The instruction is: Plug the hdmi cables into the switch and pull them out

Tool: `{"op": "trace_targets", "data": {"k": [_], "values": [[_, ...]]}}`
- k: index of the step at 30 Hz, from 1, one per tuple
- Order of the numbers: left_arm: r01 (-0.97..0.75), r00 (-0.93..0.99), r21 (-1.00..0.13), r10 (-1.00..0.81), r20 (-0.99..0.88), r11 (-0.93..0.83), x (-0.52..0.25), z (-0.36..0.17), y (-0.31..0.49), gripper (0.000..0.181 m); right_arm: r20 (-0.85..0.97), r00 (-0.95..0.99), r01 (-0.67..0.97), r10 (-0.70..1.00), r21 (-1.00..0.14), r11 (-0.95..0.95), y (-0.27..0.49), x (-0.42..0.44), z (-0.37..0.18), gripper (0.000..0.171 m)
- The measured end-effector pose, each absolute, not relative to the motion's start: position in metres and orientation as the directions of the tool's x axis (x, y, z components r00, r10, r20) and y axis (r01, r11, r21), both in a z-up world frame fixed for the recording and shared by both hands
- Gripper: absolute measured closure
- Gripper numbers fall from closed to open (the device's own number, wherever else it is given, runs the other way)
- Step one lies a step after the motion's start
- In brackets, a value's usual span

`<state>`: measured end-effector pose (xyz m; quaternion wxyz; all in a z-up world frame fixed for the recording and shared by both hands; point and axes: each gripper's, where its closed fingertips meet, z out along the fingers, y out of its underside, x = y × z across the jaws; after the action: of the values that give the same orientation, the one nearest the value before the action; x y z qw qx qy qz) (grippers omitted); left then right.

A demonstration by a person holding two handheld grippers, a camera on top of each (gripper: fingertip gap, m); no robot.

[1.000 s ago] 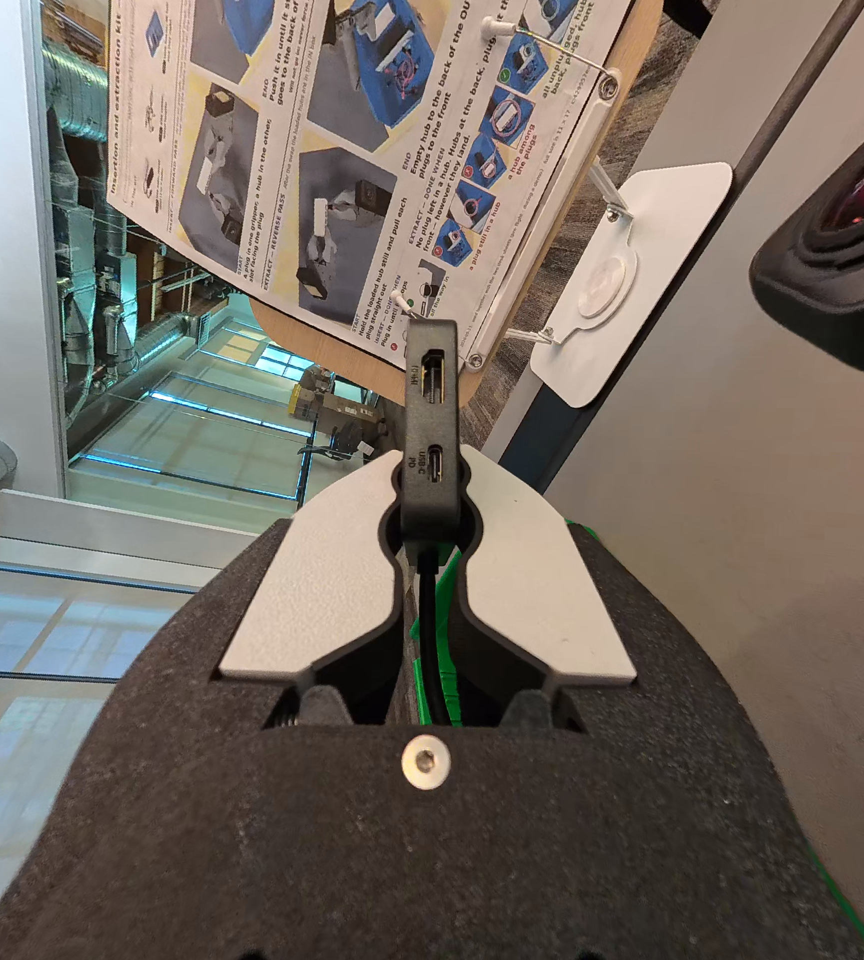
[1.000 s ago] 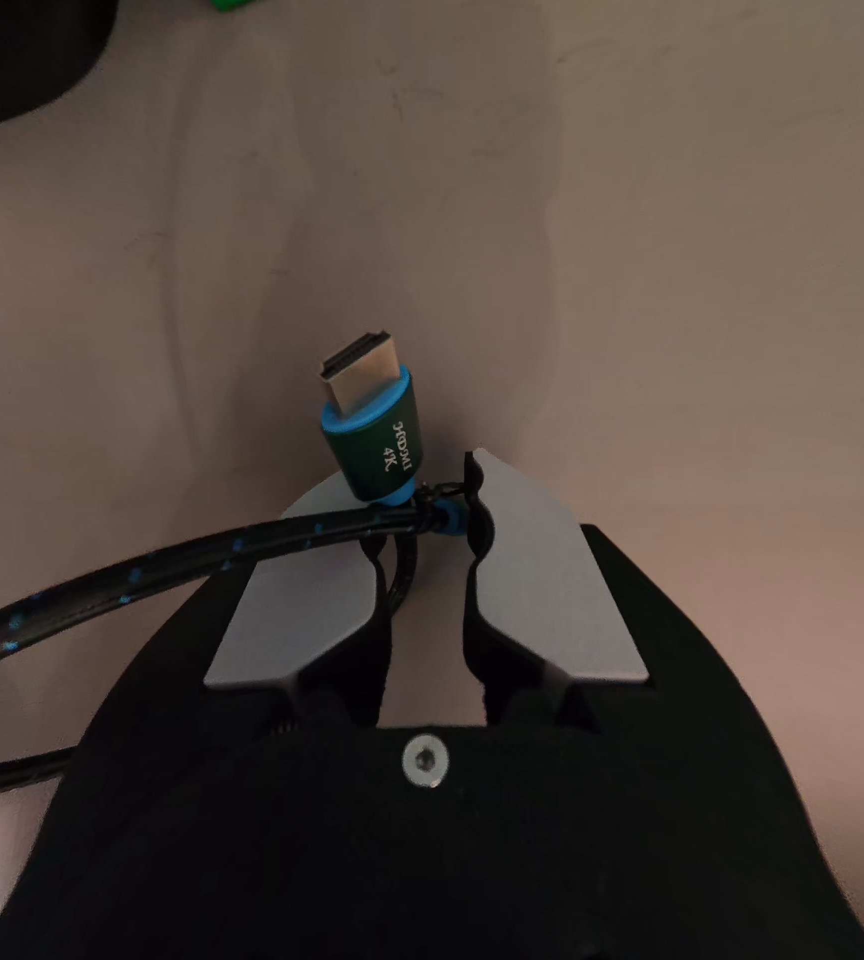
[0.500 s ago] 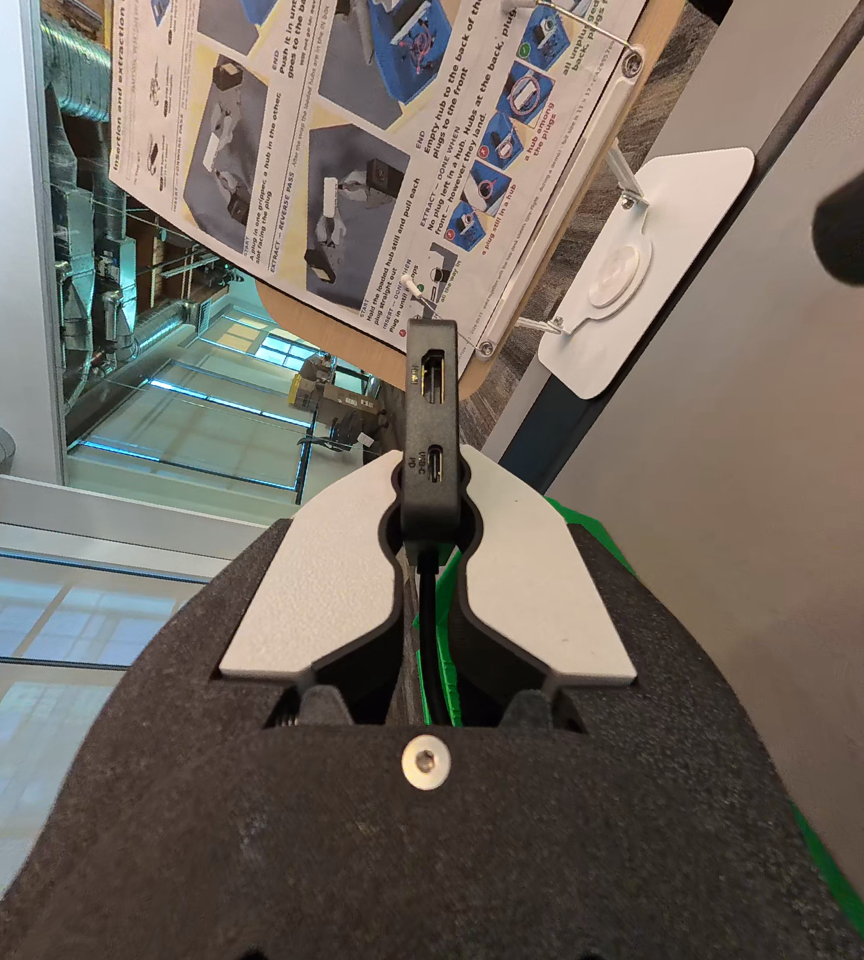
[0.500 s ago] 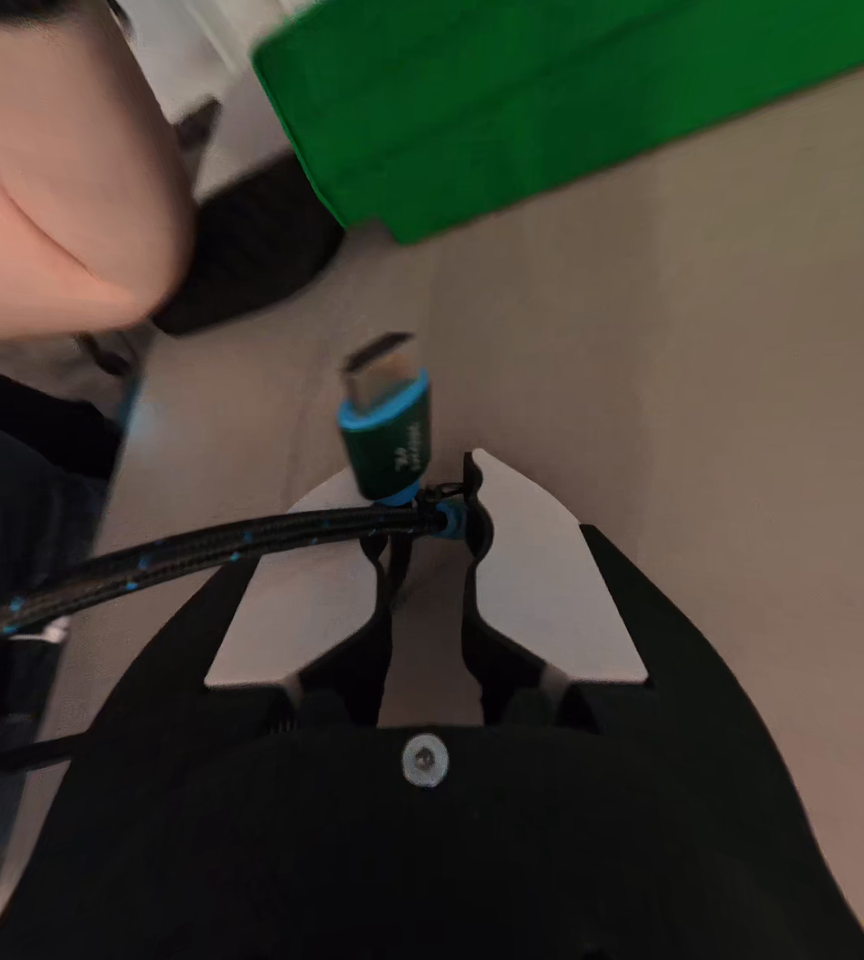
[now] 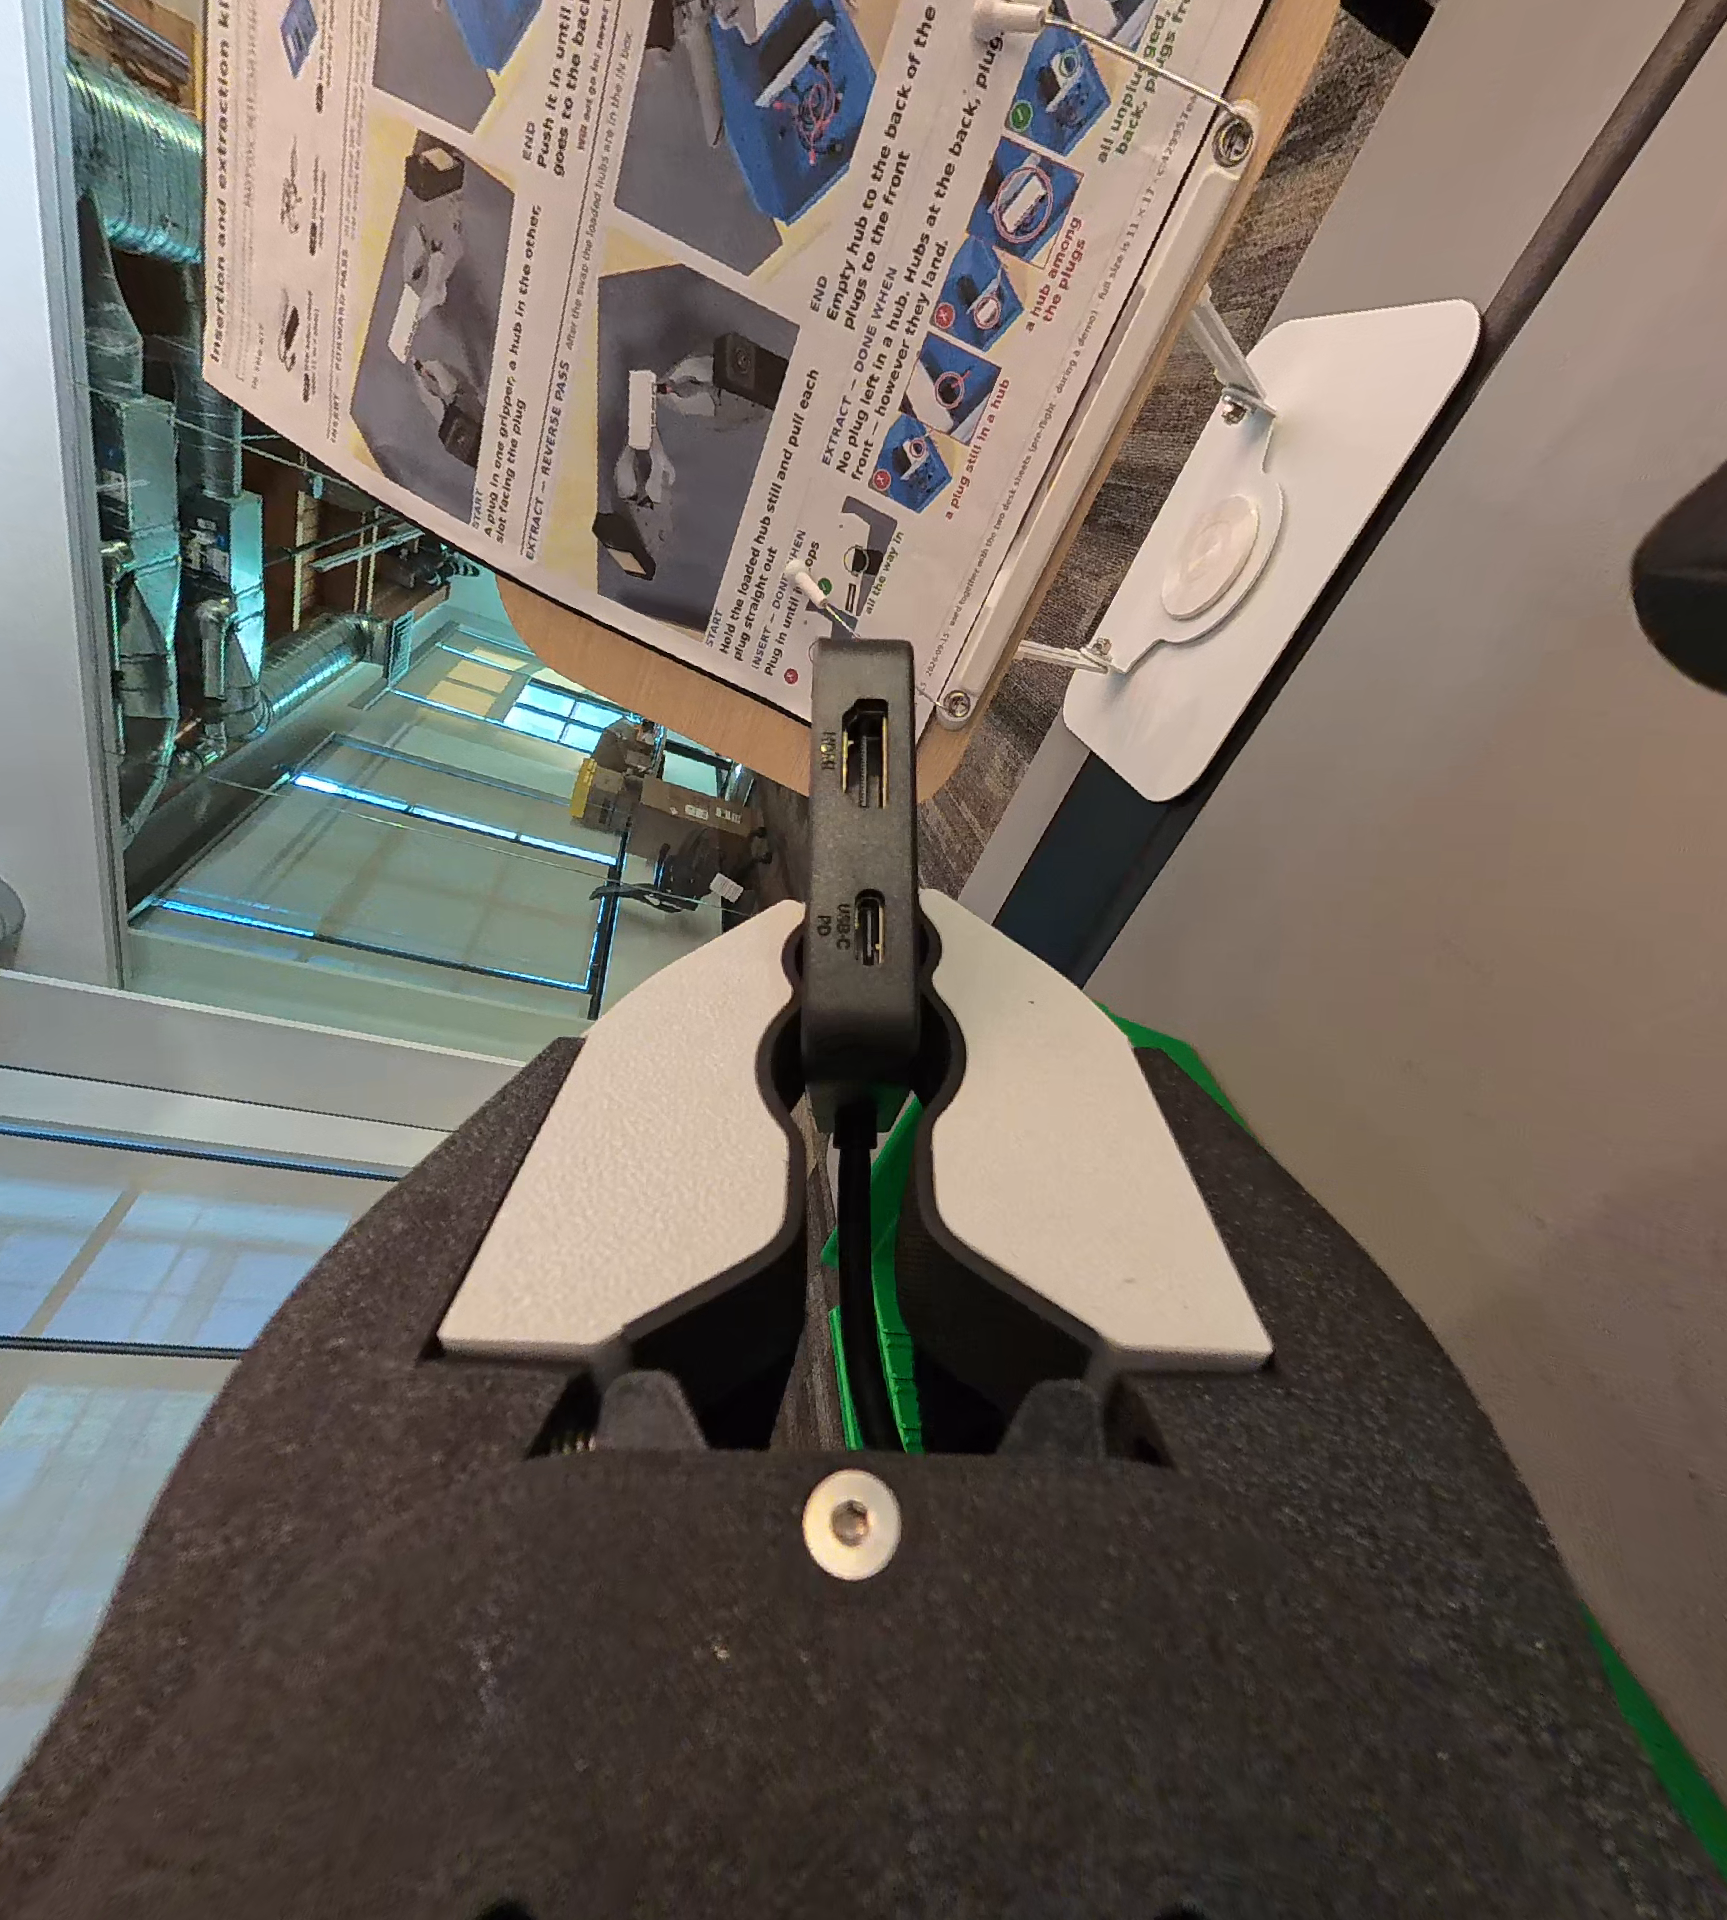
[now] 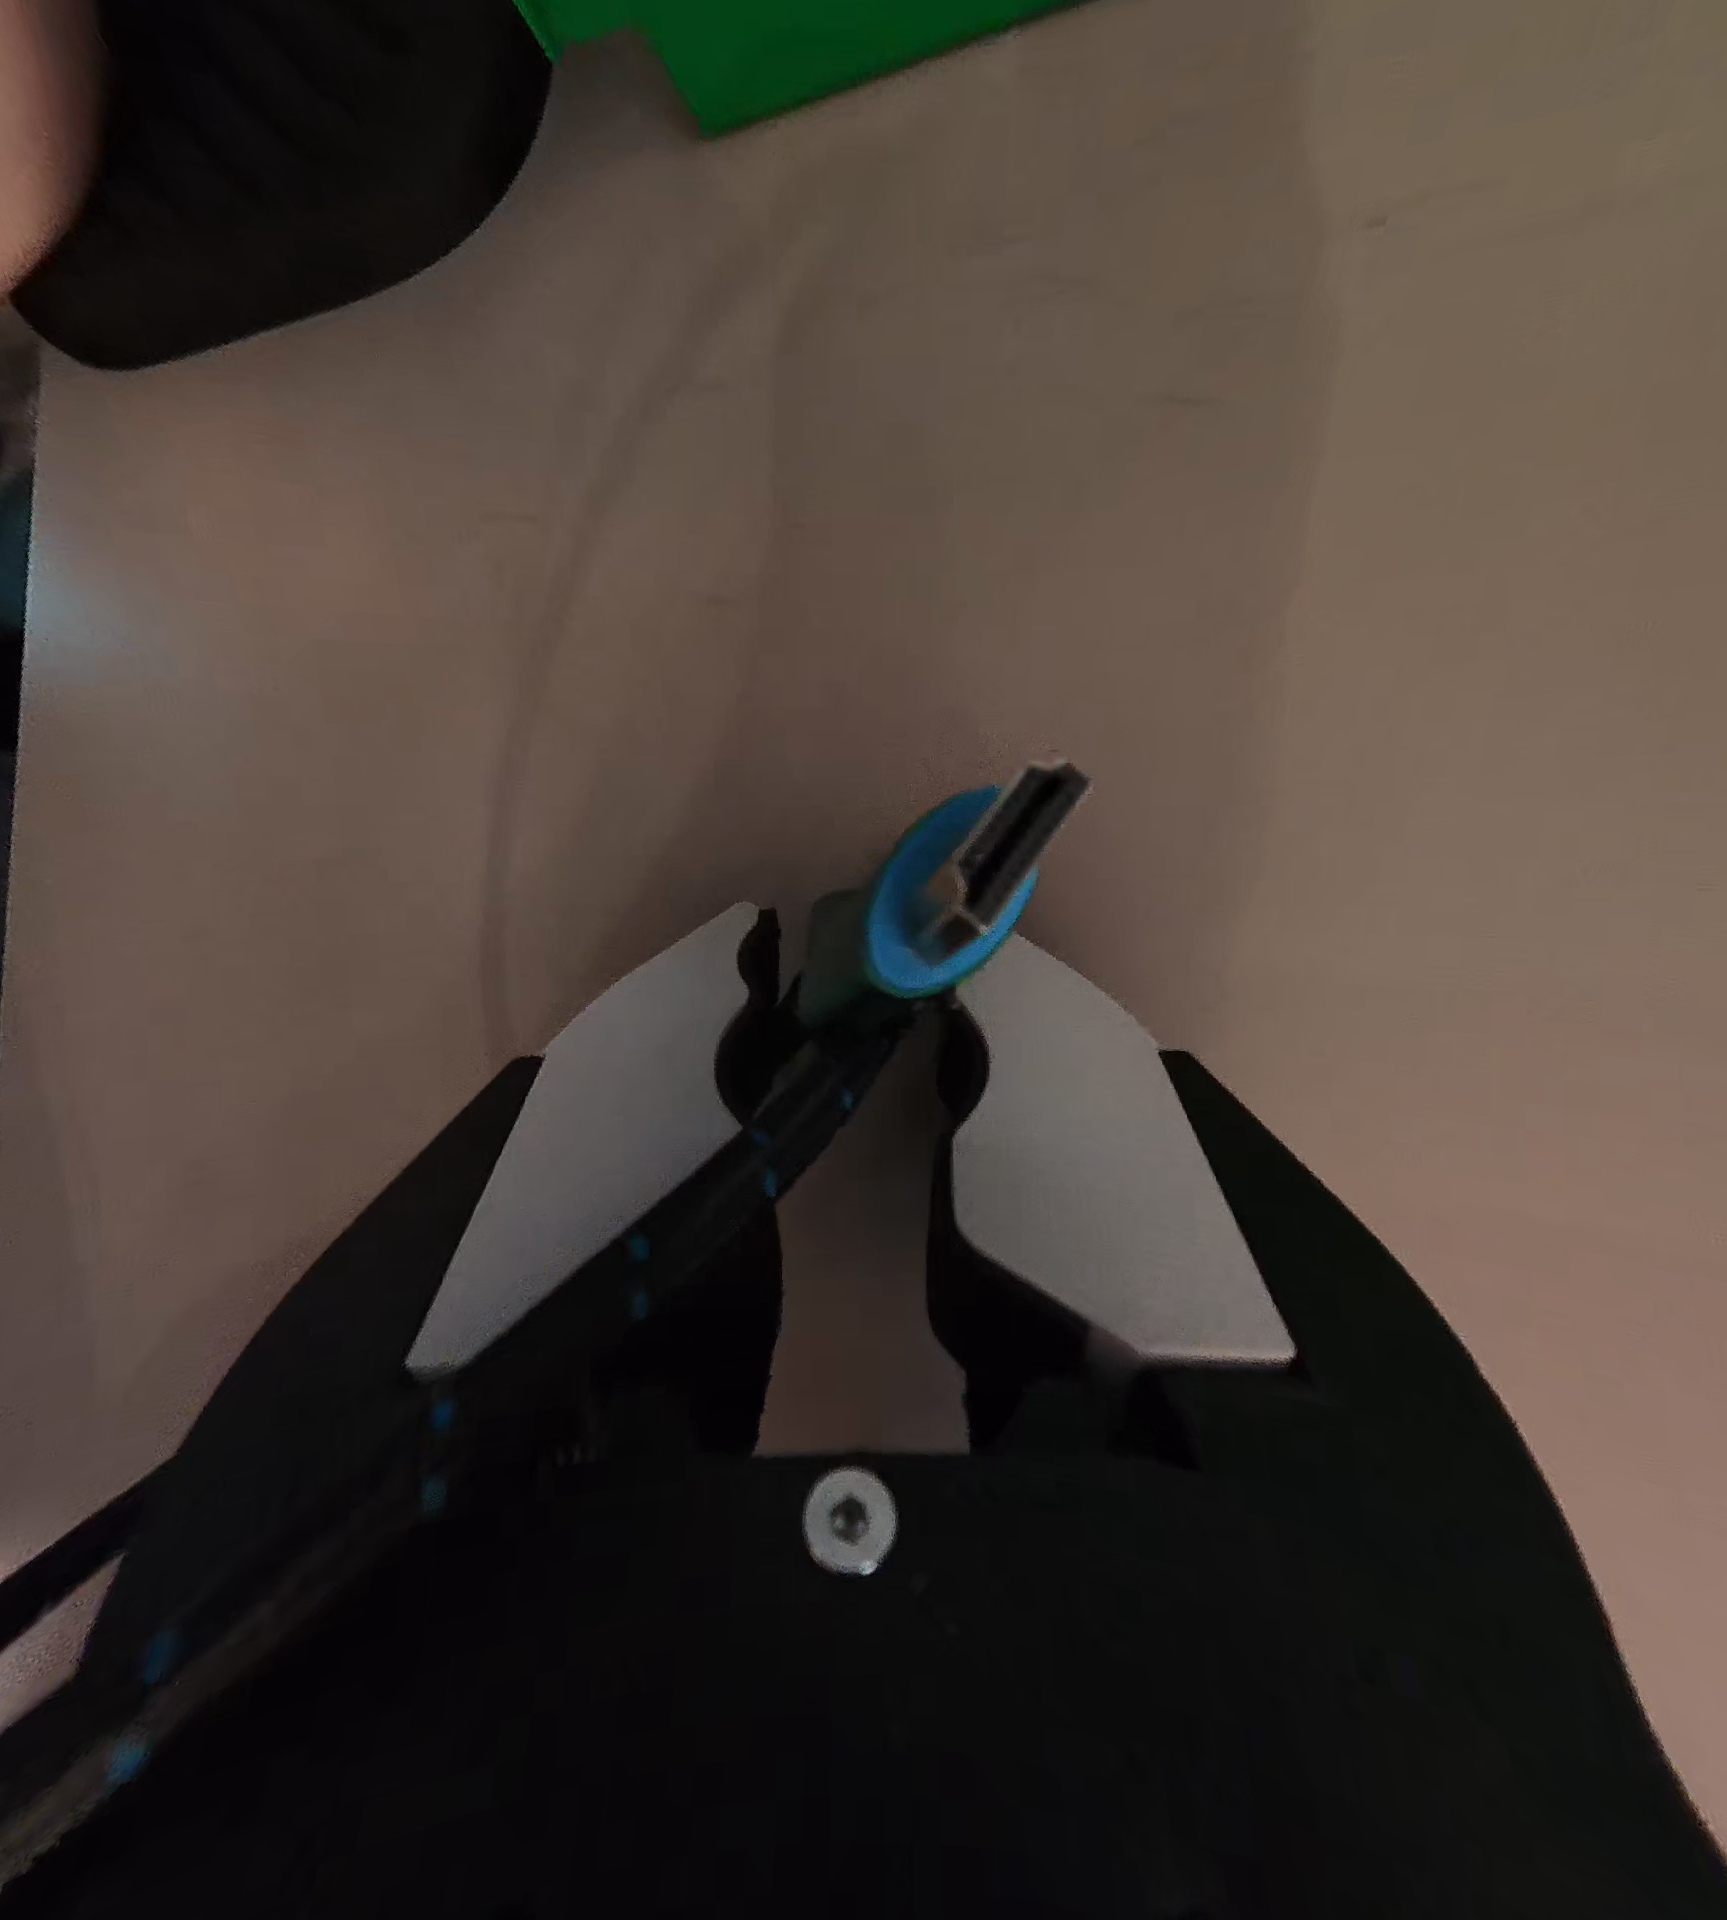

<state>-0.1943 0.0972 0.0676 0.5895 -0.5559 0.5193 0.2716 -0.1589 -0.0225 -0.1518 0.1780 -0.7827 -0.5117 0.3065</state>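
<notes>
While the grey tabletop (image 6: 1358, 520) fills the right wrist view, the step looks like pre-insertion: plug and port not yet lined up. Instruction sheet on a board (image 5: 630, 312) hangs behind w/ a green block (image 6: 838, 52) at the table's far edge. Left gripper (image 5: 859, 997) is clenched on the black switch (image 5: 861, 831), its HDMI port empty and facing the cam. Right gripper (image 6: 869, 966): jaws apart, HDMI plug (image 6: 952, 904) skewed between the tips, braided cable (image 6: 713, 1195) trailing over the left finger; firm grasp – can't tell. Next, prob. re-seat the plug straight, then bring it to the port.
</notes>
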Motion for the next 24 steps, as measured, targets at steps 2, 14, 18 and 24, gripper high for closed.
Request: {"op": "trace_targets", "data": {"k": [2, 14, 18, 24], "values": [[-0.899, 0.309, -0.370, -0.258, -0.915, 0.235, -0.193, 0.067, 0.097, 0.167, -0.283, 0.286, 0.692, 0.915, -0.600, -0.402, -0.021, -0.160, -0.152, 0.144], [-0.895, 0.316, -0.376, -0.256, -0.914, 0.239, -0.195, 0.069, 0.097, 0.167, -0.251, 0.257, 0.693, 0.933, -0.625, -0.359, -0.021, -0.162, -0.143, 0.149], [-0.894, 0.319, -0.379, -0.252, -0.914, 0.238, -0.197, 0.071, 0.097, 0.167, -0.228, 0.281, 0.645, 0.932, -0.674, -0.359, -0.014, -0.162, -0.126, 0.149], [-0.880, 0.350, -0.407, -0.248, -0.904, 0.243, -0.202, 0.078, 0.097, 0.167, -0.146, 0.350, 0.497, 0.925, -0.808, -0.316, 0.000, -0.145, -0.053, 0.149]]}}
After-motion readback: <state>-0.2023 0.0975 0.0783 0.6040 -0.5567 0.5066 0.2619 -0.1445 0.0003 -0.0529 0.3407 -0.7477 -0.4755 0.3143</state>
